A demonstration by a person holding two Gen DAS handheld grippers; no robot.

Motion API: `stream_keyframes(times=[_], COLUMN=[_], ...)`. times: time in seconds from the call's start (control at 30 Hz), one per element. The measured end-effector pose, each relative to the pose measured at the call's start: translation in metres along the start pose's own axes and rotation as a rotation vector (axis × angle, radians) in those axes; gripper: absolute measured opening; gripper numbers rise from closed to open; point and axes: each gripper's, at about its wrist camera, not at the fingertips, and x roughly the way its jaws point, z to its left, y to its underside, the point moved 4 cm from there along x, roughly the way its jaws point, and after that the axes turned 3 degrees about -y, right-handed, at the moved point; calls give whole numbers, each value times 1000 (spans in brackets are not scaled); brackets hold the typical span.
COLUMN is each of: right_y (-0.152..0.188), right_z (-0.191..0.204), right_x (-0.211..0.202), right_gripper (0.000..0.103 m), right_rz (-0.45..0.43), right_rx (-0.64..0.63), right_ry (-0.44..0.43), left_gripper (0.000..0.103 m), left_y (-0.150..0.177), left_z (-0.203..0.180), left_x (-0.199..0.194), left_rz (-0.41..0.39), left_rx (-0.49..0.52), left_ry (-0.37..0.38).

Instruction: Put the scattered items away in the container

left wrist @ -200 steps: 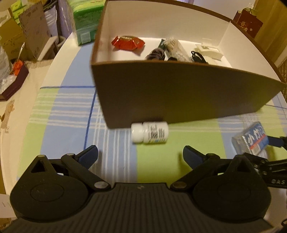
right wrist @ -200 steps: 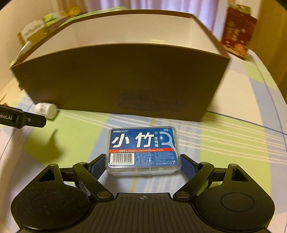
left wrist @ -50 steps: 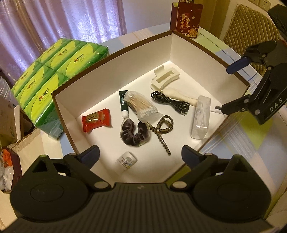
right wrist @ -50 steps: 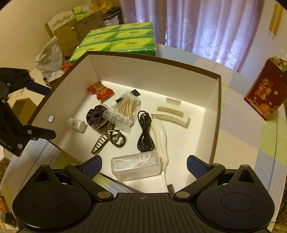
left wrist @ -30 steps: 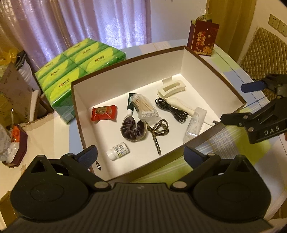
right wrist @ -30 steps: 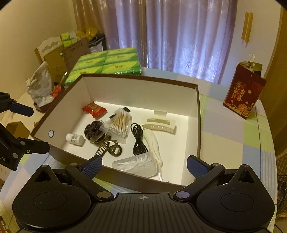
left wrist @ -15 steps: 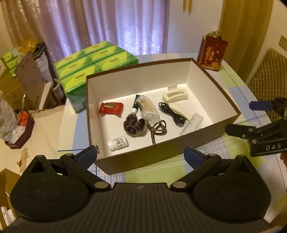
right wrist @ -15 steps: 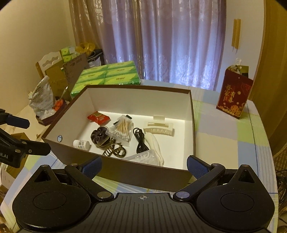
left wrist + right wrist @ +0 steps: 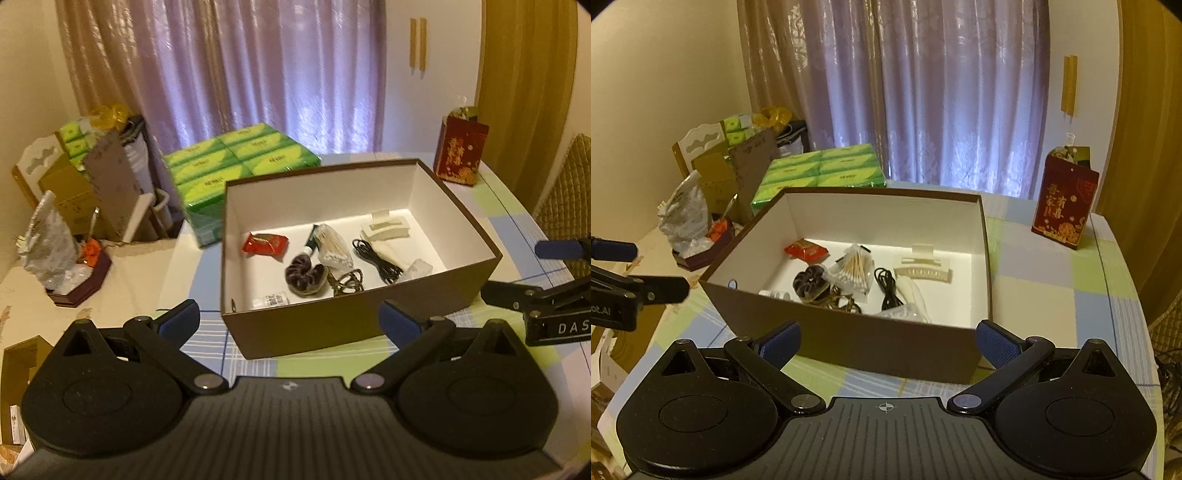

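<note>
Left wrist view: the left gripper (image 9: 290,319) has pulled back and up from where it was a second ago, its jaws spread wide with nothing between them, and the whole box (image 9: 362,325) now sits in view on the checked tablecloth (image 9: 207,343). To the right, the right gripper (image 9: 886,341) is released and empty too, likewise drawn away from the box. Inside, near the front wall, lies the small white bottle (image 9: 271,300) that lay on the cloth seconds earlier; the clear floss case (image 9: 419,267) rests toward the right, beside the black cable (image 9: 376,260). Farther in are the dark scrunchie (image 9: 304,275), the cotton buds (image 9: 334,247), the red packet (image 9: 265,244) and the cream hair clip (image 9: 386,230). No loose item shows on the cloth, so the tidying looks finished.
</note>
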Motion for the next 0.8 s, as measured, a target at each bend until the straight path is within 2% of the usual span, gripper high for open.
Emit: stream_keyframes(times=[0.13,0.27,0.5,0.8], right_y=[7,13,28,44], right_z=[0,0,-1,-5], right_x=[-9,-19,-29,-35], right_gripper=[103,103,103,103], right_rz=[-1,-4,21,55], right_rx=[5,12,-2,-2], right_ry=[3,-11,-6,-13], left_gripper=[102,102,102,102], left_y=[6,12,34,60], left_z=[-4,-8,-20,-40], left_x=[-14,-23,-26,-31], left_rz=[-51,-32,82,178], left_rx=[18,4,-42,-79], left_ry=[-42,-37,-19,-38])
